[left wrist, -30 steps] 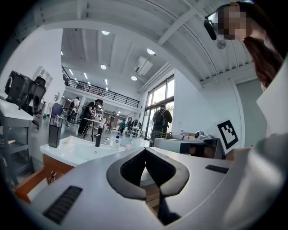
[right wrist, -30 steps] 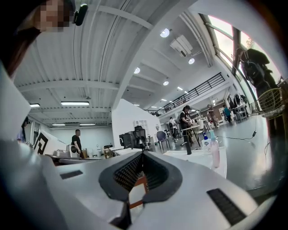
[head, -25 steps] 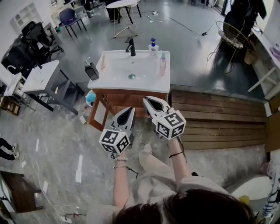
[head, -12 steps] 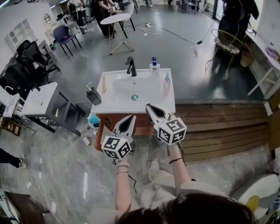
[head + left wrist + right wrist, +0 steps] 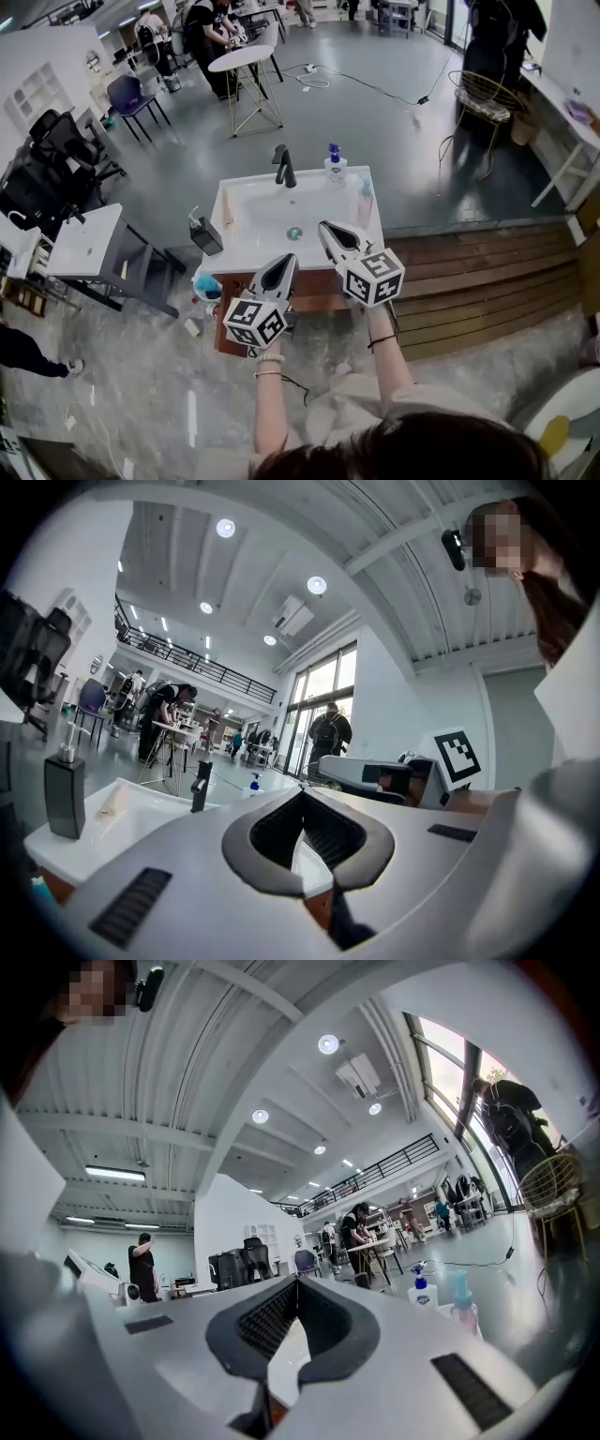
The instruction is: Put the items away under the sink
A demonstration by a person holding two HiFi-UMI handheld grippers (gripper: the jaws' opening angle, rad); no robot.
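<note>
Tongs in both hands, left tongs [image 5: 285, 264] and right tongs [image 5: 331, 231], sit closed and empty near the sink [image 5: 258, 217].

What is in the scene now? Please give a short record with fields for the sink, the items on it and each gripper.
sink: white, on a wooden cabinet
faucet: black, at the back rim
white pump bottle: blue top, back rim, right of the faucet
pink bottle: teal cap, right rim
black pump dispenser: front left corner
left gripper: shut, nothing between the jaws
right gripper: shut, nothing between the jaws
</note>
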